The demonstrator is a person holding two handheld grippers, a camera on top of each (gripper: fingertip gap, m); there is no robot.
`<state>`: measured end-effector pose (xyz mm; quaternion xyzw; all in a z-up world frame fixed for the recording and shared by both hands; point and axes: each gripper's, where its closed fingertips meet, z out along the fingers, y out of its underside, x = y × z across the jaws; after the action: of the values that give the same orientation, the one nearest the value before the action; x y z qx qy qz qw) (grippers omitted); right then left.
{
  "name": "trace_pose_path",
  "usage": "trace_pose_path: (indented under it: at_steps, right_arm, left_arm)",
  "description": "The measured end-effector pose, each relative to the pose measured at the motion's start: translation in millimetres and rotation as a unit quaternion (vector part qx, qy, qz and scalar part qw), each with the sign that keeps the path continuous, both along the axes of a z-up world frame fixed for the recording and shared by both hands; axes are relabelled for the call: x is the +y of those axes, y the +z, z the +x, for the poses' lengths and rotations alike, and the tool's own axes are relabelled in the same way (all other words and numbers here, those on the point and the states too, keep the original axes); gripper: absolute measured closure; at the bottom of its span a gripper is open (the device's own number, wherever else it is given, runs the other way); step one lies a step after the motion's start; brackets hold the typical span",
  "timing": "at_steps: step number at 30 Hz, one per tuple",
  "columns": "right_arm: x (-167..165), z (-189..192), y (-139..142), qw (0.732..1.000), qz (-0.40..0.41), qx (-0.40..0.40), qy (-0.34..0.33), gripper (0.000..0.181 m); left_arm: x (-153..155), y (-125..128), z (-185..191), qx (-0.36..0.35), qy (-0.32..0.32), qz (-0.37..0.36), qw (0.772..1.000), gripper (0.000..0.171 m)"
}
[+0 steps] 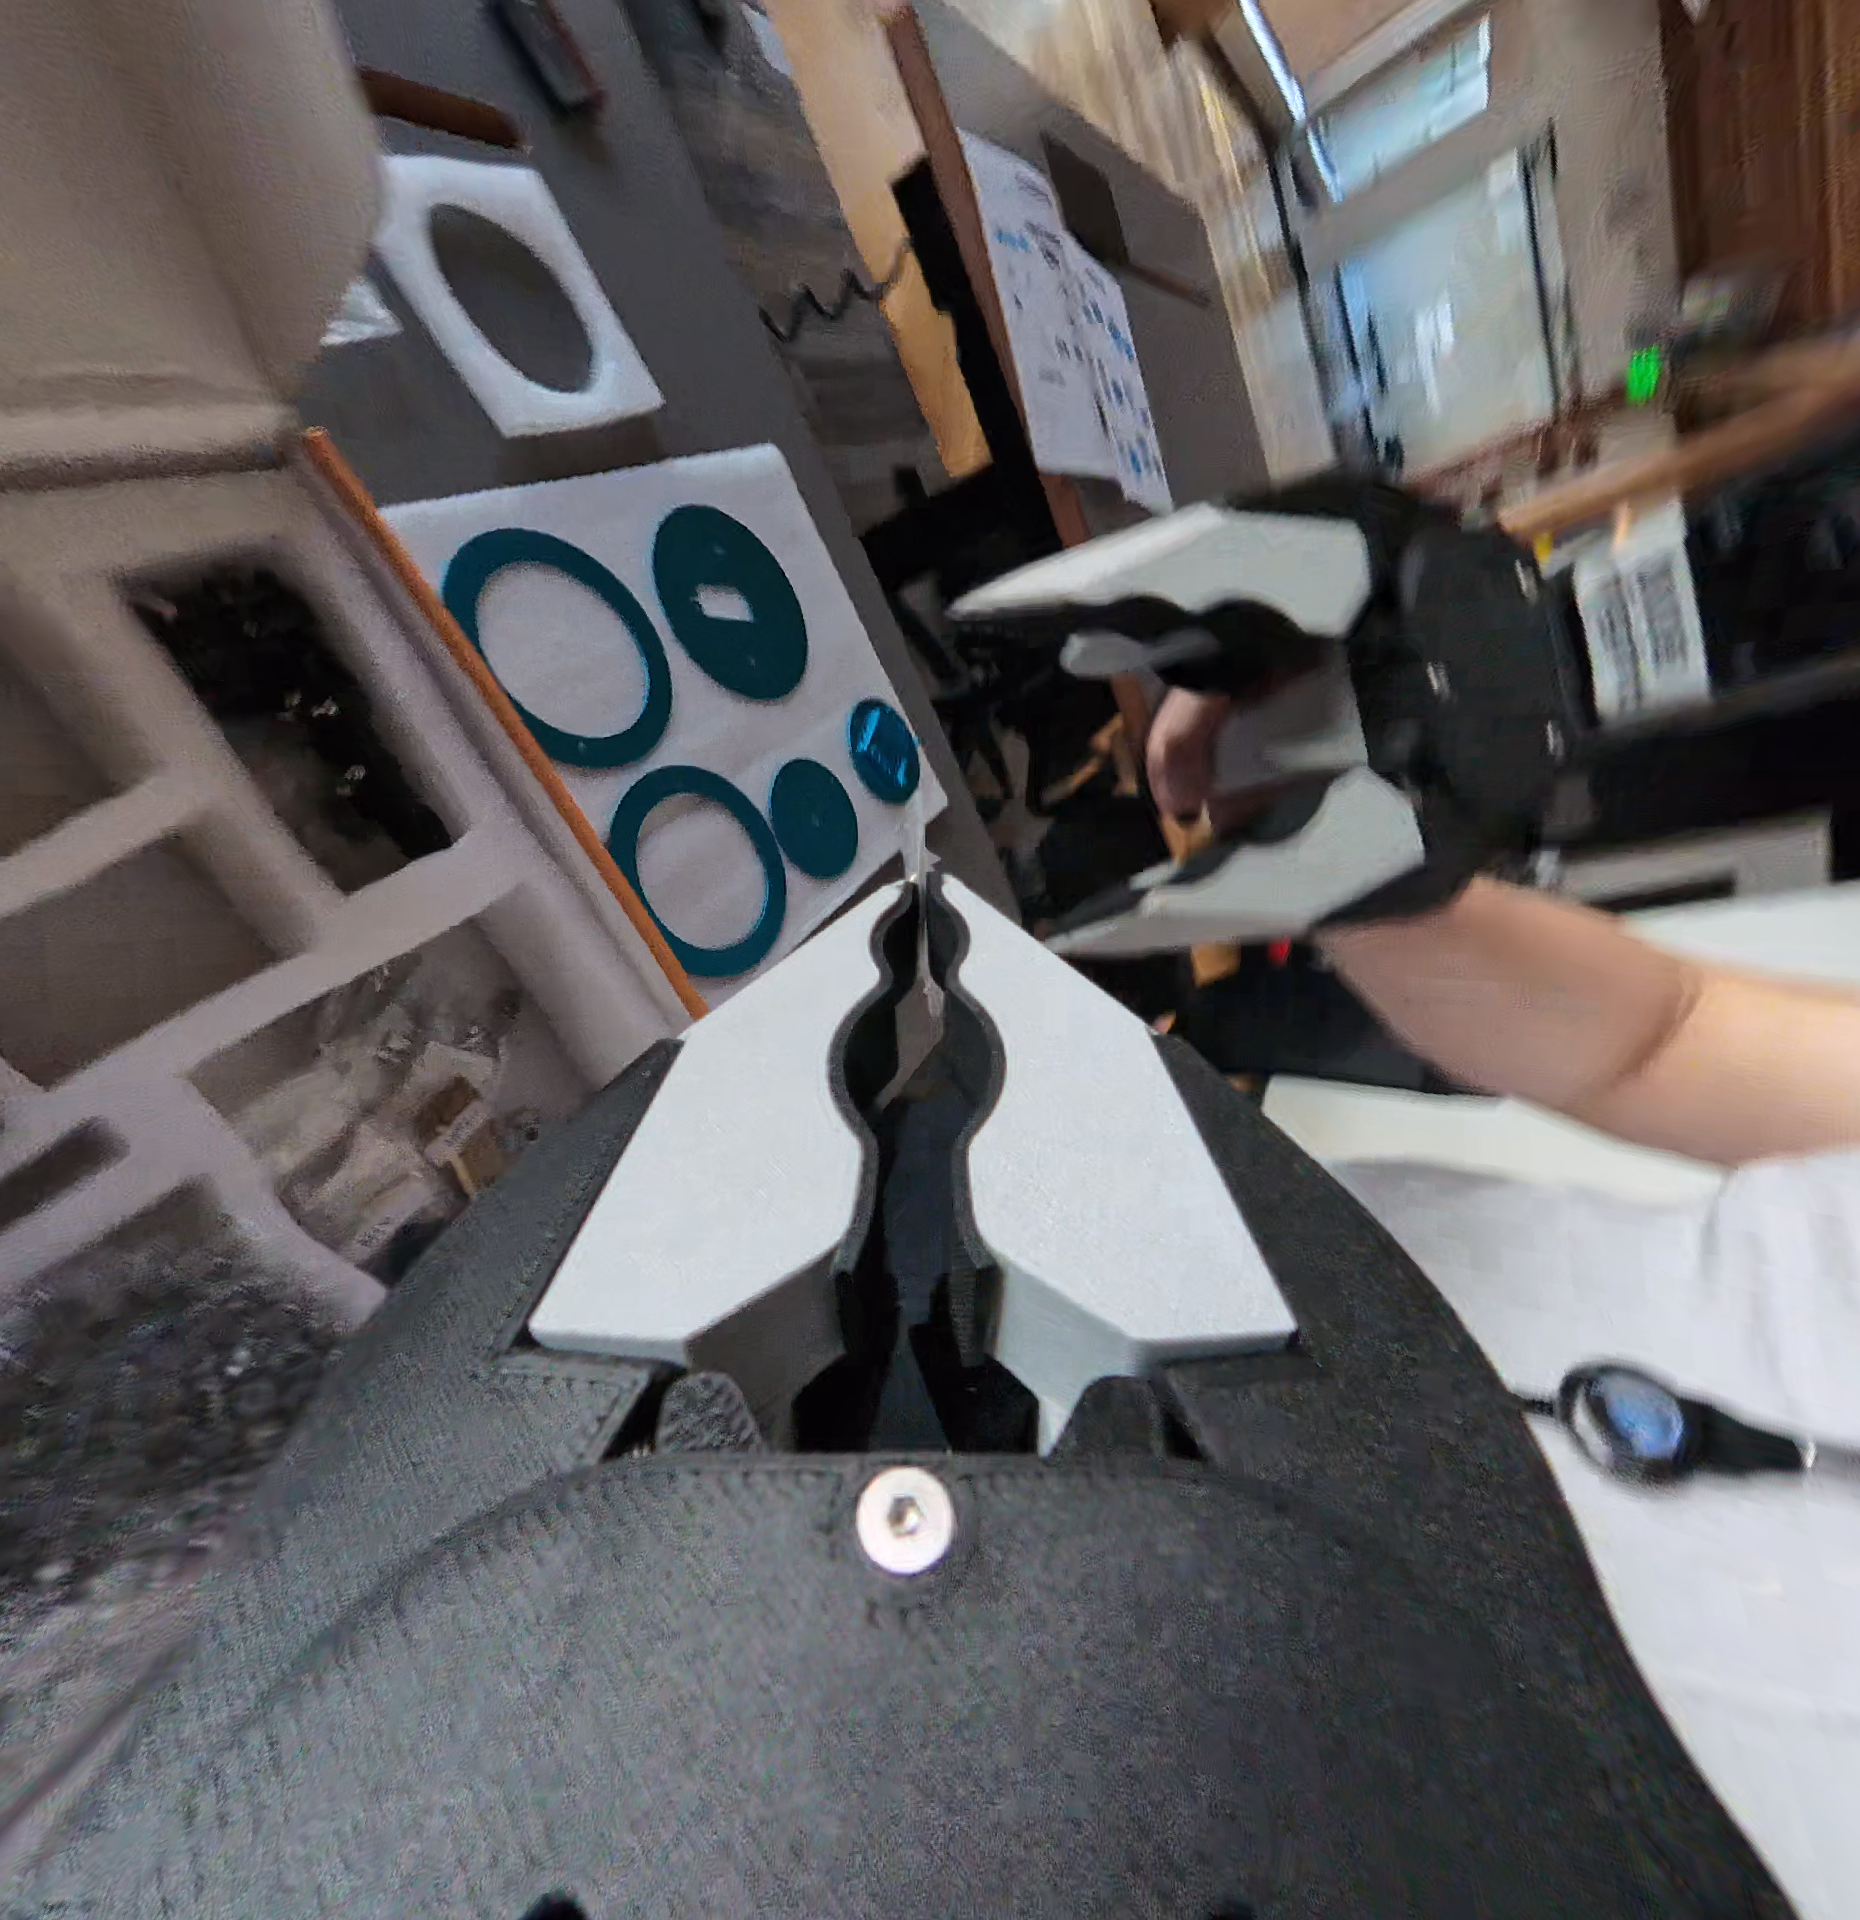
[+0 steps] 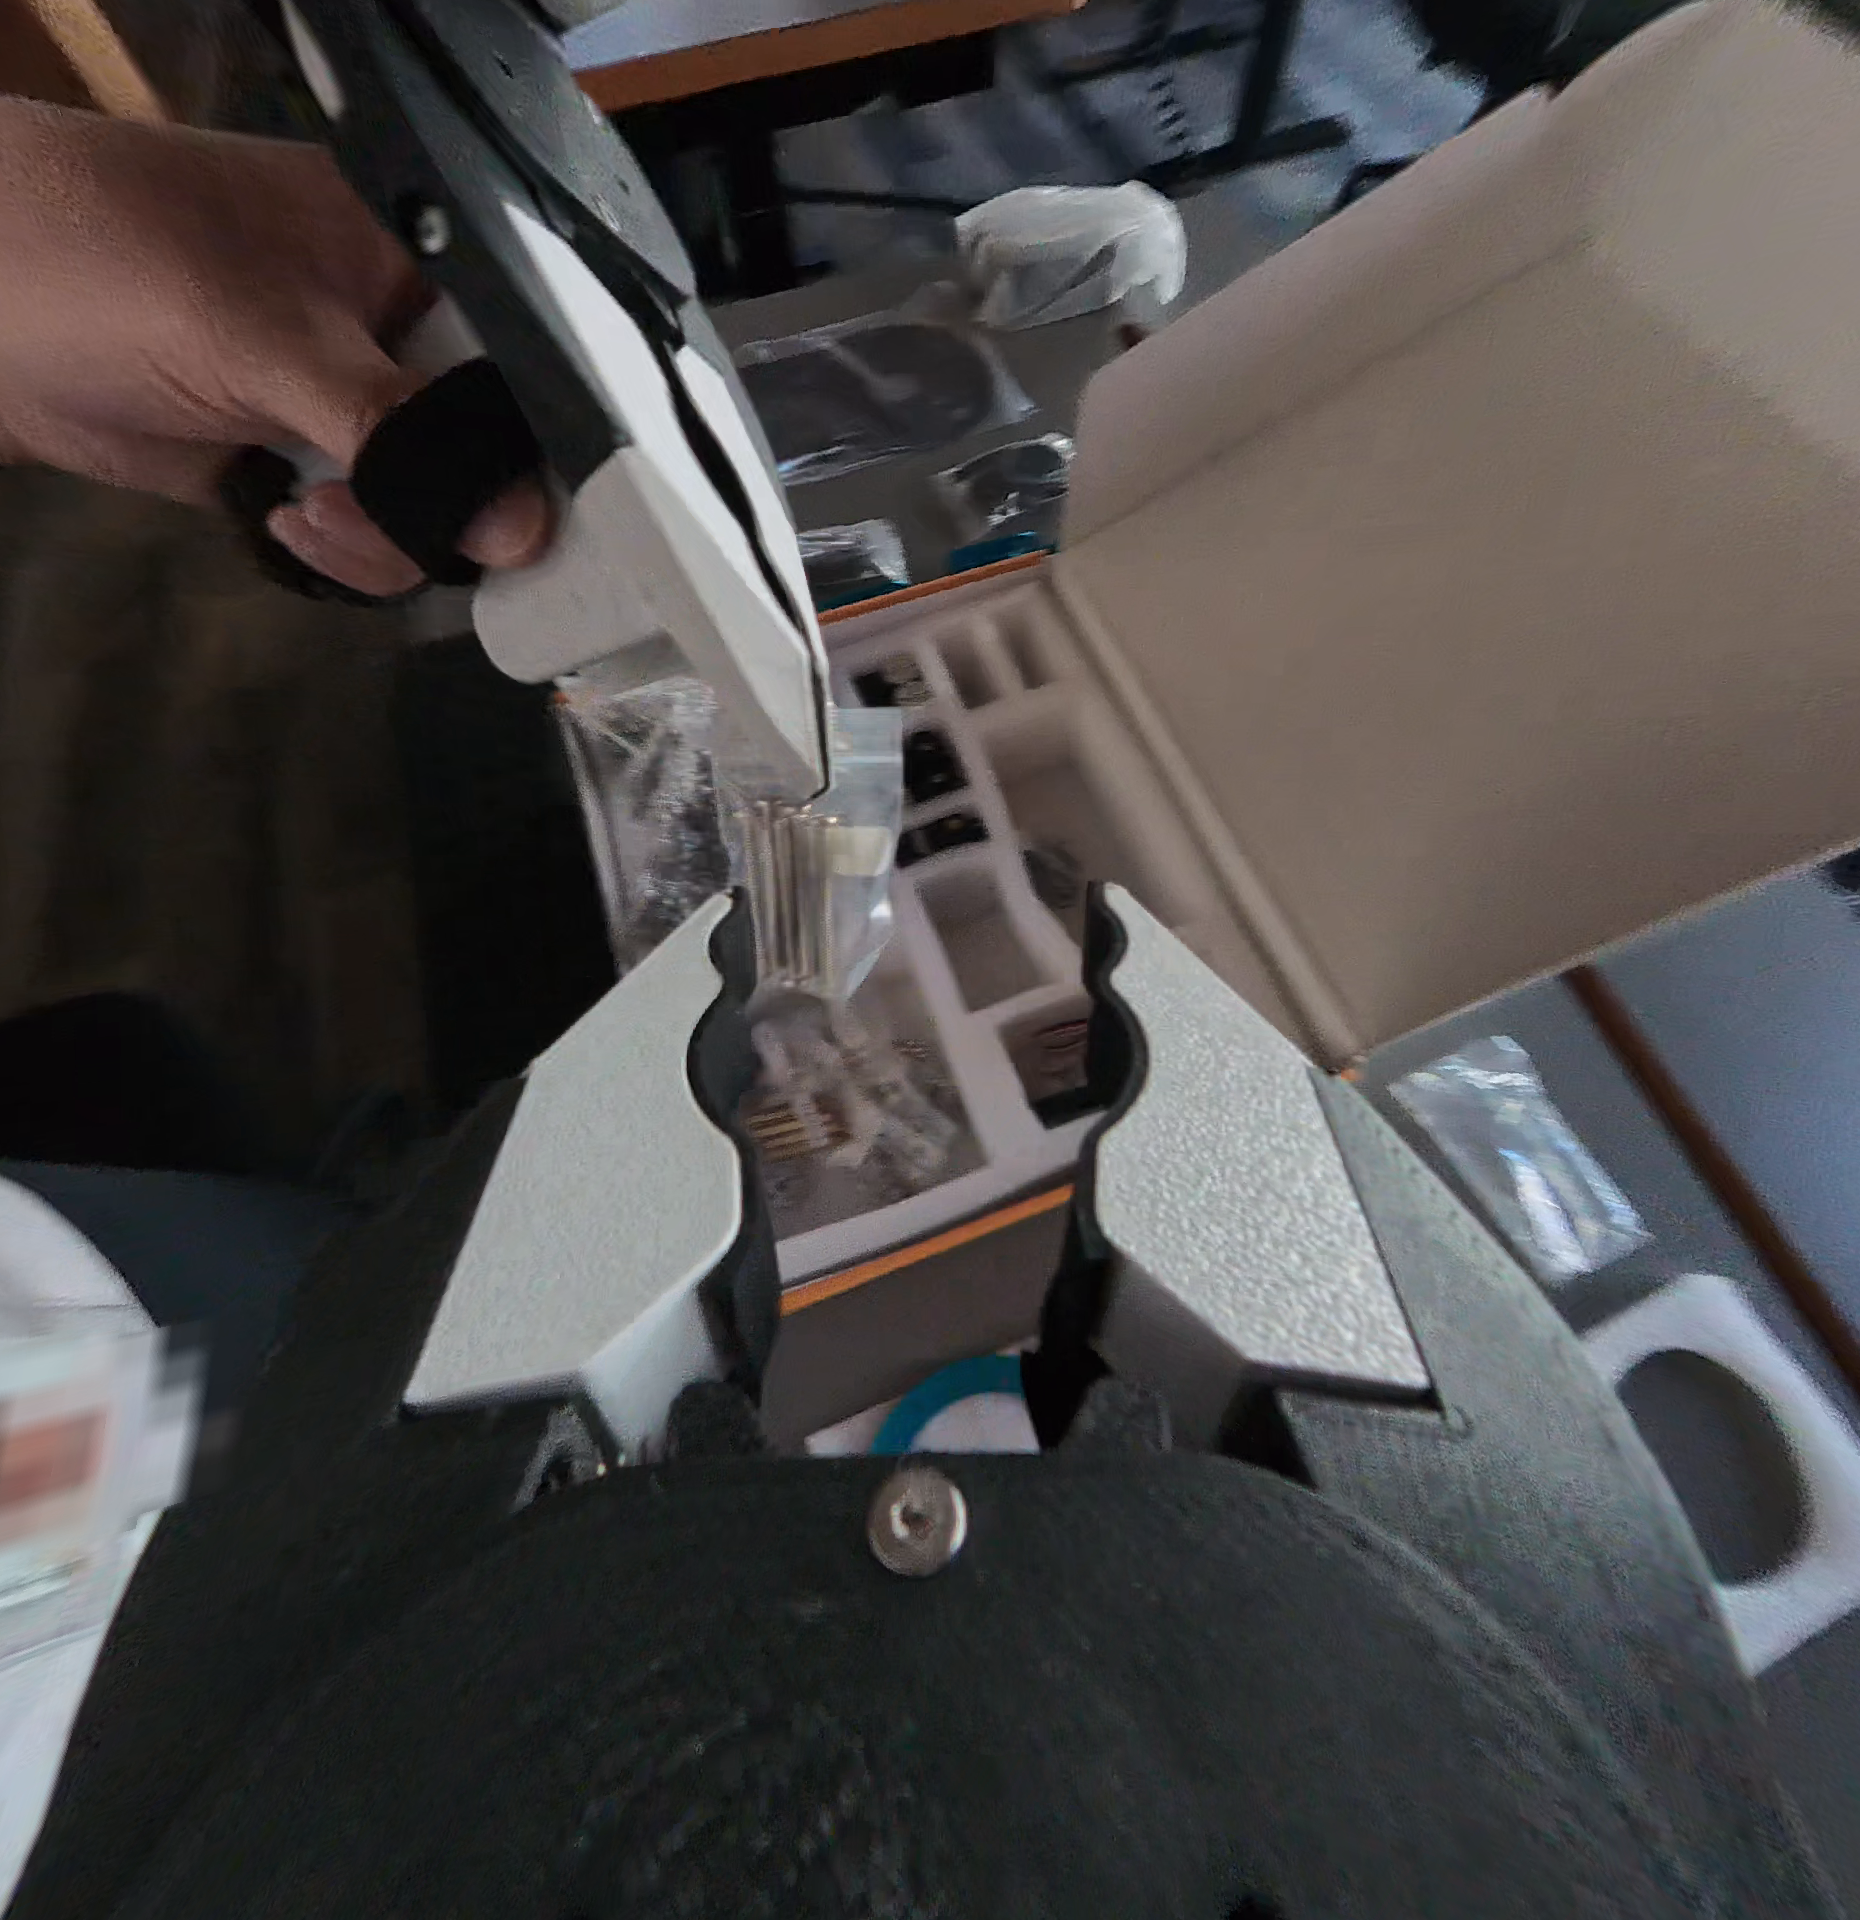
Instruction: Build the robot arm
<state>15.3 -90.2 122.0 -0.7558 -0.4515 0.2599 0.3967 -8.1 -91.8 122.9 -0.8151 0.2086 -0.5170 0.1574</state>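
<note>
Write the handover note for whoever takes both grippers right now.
Left gripper: shut on a small clear bag of thin metal pins, held in the air above the foam tray.
Right gripper: open, holding nothing, pointed at the bag from close by.
Foam tray: sits in an open box with its beige lid raised; some compartments hold bagged parts, others look bare.
White foam sheet beside the box carries teal rings and discs.
Done: bag is out of the tray, in the left gripper.
Left: the right gripper has not yet touched the bag.
</note>
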Motion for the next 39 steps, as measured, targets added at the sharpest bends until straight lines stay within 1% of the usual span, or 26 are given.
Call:
trace_pose_path:
  at_steps: [2,4,7,9,11,12,14,15,16,17,18,19,20,21,22,23,24,25,26,27,29,32,35,37,38,39]
  right_arm:
    - [-8.9,-4.0,3.5,0.996,0.083,-0.025,0.0,0.114]
    - [-11.7,-5.6,-1.3,0.979,0.188,-0.083,-0.016,0.121]
    - [-9.1,-11.1,-11.2,0.937,0.307,-0.166,-0.031,0.136]
    - [-8.5,-17.8,-20.1,0.921,0.335,-0.196,-0.022,0.144]
    - [-2.9,-15.9,-30.0,0.916,0.334,-0.22,-0.032,0.155]
    - [-0.6,-14.7,-30.6,0.918,0.329,-0.217,-0.04,0.158]
    - [-0.9,-16.4,-31.8,0.928,0.309,-0.203,-0.036,0.176]
    - [-0.2,-16.8,-31.5,0.933,0.3,-0.197,-0.036,0.177]
    - [0.5,-17.5,-30.9,0.939,0.287,-0.188,-0.033,0.178]
    - [0.8,-17.5,-30.1,0.95,0.259,-0.168,-0.033,0.179]
    - [-0.4,-17.6,-29.5,0.968,0.209,-0.133,-0.033,0.179]
    - [-1.8,-17.0,-26.3,0.985,0.142,-0.088,-0.04,0.179]
    - [-4.9,-18.4,-18.9,0.997,0.058,-0.022,-0.049,0.179]
    - [-15.7,-26.9,-4.4,0.995,-0.048,0.078,-0.029,0.179]
    - [-25.7,-33.3,15.2,0.969,-0.167,0.184,-0.005,0.178]
    - [-27.7,-33.1,30.9,0.921,-0.282,0.27,-0.001,0.18]
    - [-29.6,-31.1,44.9,0.863,-0.375,0.338,0.019,0.179]
    - [-30.5,-27.2,58.8,0.805,-0.441,0.394,0.045,0.18]
    - [-27.8,-22.7,63.8,0.764,-0.482,0.425,0.054,0.18]
    - [-25.9,-20.1,61.5,0.748,-0.5,0.434,0.053,0.18]
    - [-25.8,-19.1,55.6,0.747,-0.504,0.431,0.052,0.18]
    - [-29.5,-22.0,56.7,0.734,-0.518,0.435,0.065,0.179]
    - [-30.9,-25.2,51.5,0.734,-0.522,0.429,0.064,0.18]
    - [-29.9,-25.9,44.8,0.74,-0.521,0.421,0.058,0.18]
    - [-29.1,-26.1,37.4,0.752,-0.514,0.409,0.052,0.179]
    - [-26.7,-26.1,26.0,0.773,-0.502,0.386,0.042,0.166]
  left_arm:
    - [12.2,-9.5,-1.6,-0.019,0.088,-0.063,0.994,0.171]
    - [16.9,-18.2,-2.3,-0.039,0.151,-0.113,0.981,0.171]
    - [14.3,-23.6,2.9,-0.073,0.189,-0.162,0.966,0.171]
    - [11.6,-26.1,4.1,-0.08,0.199,-0.18,0.96,0.171]
    - [11.1,-27.1,2.6,-0.087,0.208,-0.19,0.956,0.171]
    - [11.8,-26.4,1.2,-0.093,0.214,-0.194,0.953,0.171]
    - [12.8,-24.1,-1.0,-0.11,0.224,-0.207,0.946,0.171]
    - [12.9,-23.2,-1.8,-0.118,0.228,-0.212,0.943,0.171]
    - [13.7,-20.5,-2.6,-0.132,0.232,-0.216,0.939,0.171]
    - [14.8,-15.4,-3.1,-0.15,0.234,-0.218,0.935,0.159]
    - [16.4,-7.0,-3.9,-0.176,0.23,-0.22,0.931,0.136]
    - [16.9,3.8,-5.2,-0.202,0.215,-0.214,0.931,0.122]
    - [16.2,12.2,-8.1,-0.212,0.194,-0.194,0.938,0.118]
    - [15.4,17.5,-12.4,-0.209,0.174,-0.159,0.949,0.121]
    - [14.0,22.1,-16.2,-0.202,0.153,-0.118,0.96,0.121]
    - [11.0,28.2,-17.9,-0.204,0.126,-0.086,0.967,0.121]
    - [6.5,35.4,-17.9,-0.217,0.096,-0.07,0.969,0.128]
    - [2.0,44.8,-17.3,-0.242,0.067,-0.069,0.966,0.131]
    - [-1.6,54.8,-16.7,-0.273,0.043,-0.077,0.958,0.135]
    - [-3.1,62.3,-16.6,-0.297,0.028,-0.09,0.95,0.137]
    - [-1.6,65.6,-15.7,-0.312,0.021,-0.107,0.944,0.142]
    - [-2.8,61.5,-11.4,-0.301,0.017,-0.112,0.947,0.146]
    - [-4.7,57.6,-7.6,-0.304,0.01,-0.125,0.944,0.171]
    - [-4.5,51.1,-7.0,-0.297,0.012,-0.129,0.946,0.171]
    - [-4.6,44.7,-7.4,-0.282,0.013,-0.125,0.951,0.171]
    - [-6.1,37.9,-7.9,-0.265,0.01,-0.12,0.957,0.171]
